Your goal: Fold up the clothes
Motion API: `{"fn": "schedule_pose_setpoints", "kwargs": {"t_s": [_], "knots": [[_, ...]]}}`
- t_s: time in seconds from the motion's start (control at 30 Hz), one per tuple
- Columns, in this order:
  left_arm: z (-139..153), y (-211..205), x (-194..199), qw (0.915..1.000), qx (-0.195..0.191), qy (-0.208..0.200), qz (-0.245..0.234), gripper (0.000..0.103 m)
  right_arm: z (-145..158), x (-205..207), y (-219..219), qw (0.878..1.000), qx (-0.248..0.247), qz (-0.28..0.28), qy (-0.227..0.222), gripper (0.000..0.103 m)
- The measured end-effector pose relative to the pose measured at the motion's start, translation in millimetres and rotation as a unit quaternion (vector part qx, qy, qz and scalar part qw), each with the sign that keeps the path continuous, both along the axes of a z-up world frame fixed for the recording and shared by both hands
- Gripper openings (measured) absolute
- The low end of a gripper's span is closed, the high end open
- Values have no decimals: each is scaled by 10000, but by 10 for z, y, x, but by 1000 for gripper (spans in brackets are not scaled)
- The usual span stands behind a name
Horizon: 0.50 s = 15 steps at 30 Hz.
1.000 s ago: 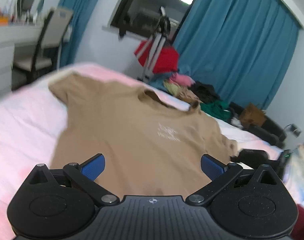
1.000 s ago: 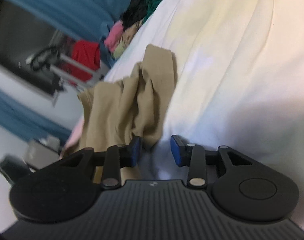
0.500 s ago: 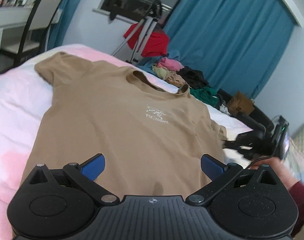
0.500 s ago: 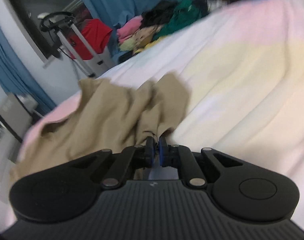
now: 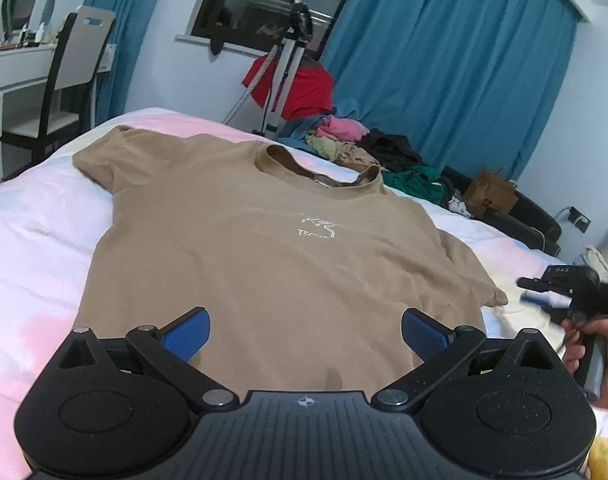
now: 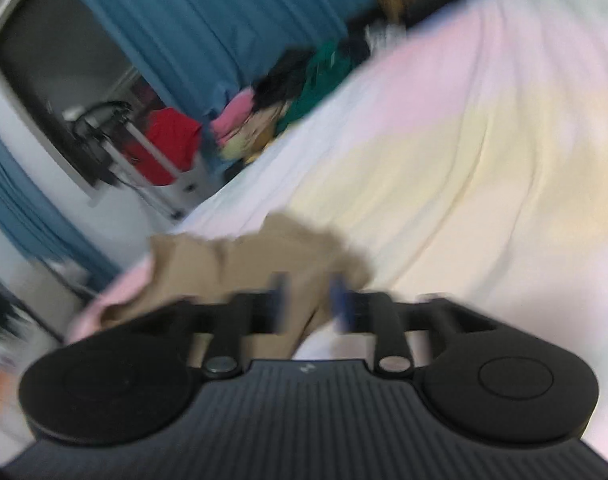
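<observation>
Right hand-held gripper (image 6: pixel 309 300), jaws just opening, straddles the sleeve of the flat tan T-shirt (image 5: pixel 264 248), collar pointing away.

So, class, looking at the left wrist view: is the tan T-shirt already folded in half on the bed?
No, the tan T-shirt lies spread flat on the bed, with collar, chest logo and both sleeves showing.

We take the tripod (image 5: pixel 282 80) as reference. Behind it: a dark window (image 5: pixel 264 4) and blue curtains (image 5: pixel 443 60). Left of it: a chair (image 5: pixel 70 76) at a white desk (image 5: pixel 8 68). Right of it: a brown paper bag (image 5: pixel 489 192).
</observation>
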<state>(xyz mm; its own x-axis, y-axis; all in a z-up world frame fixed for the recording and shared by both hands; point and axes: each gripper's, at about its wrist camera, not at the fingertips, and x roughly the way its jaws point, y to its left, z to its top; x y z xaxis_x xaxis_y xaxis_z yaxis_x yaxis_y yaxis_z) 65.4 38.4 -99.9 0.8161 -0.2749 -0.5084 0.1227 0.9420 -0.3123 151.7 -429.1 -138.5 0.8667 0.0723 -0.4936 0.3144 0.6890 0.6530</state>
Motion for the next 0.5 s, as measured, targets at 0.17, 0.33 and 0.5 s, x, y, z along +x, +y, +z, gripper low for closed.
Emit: {"fn": "schedule_pose_setpoints", "kwargs": {"t_s": [0.17, 0.33, 0.5], "knots": [[-16, 11, 13, 9998, 129, -12, 153, 103, -128, 62, 254, 9933, 898, 599, 412, 85], [-49, -19, 109, 9994, 179, 159, 234, 103, 191, -169, 891, 9840, -526, 1600, 584, 84], [1, -7, 67, 9996, 166, 62, 230, 103, 419, -740, 1613, 9331, -1715, 3031, 896, 80]]}}
